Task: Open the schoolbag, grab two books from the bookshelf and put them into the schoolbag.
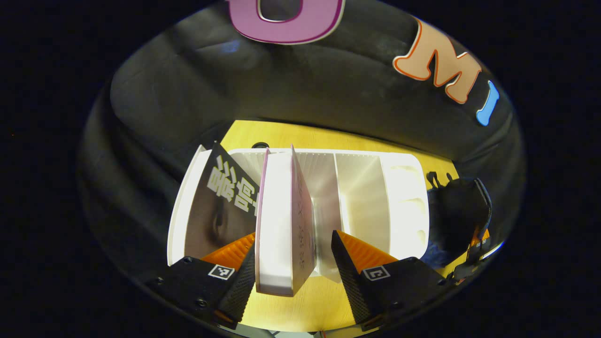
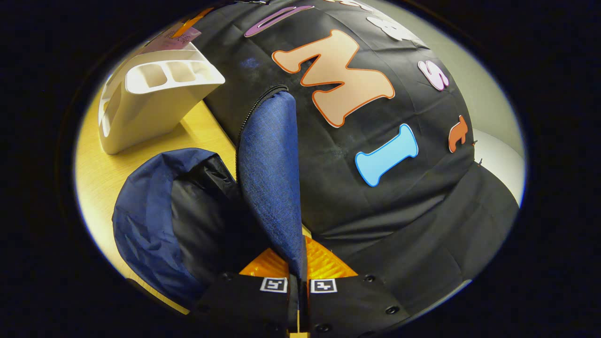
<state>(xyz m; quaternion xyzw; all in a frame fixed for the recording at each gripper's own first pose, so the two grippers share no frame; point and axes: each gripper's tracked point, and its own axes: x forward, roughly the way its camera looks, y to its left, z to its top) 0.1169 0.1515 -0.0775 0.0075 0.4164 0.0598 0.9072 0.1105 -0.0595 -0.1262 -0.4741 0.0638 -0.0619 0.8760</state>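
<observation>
Schoolbag [image 2: 155, 220], dark blue with a black lining, is lying on the wooden table [image 2: 101, 173] in the right gripper view, its mouth gaping open toward the camera and its flap [image 2: 272, 173] standing upright. The right gripper [image 2: 297, 277] is pinching the lower edge of that flap, both fingers pressing on the fabric with the jaws almost closed. In the left gripper view the bag is showing as a dark shape at the right end of the white bookshelf [image 1: 404, 206], just beside it.

The bookshelf is sitting on the table, its compartments facing the left gripper. A dark-covered book [image 1: 220, 206] is leaning in the leftmost compartment. Next to it a pink-covered book [image 1: 281, 220] is standing upright, jutting forward between the fingers of the left gripper [image 1: 293, 270]. The jaws are standing wide around it; the left finger is lying right against the cover, the right finger staying apart from it.
</observation>
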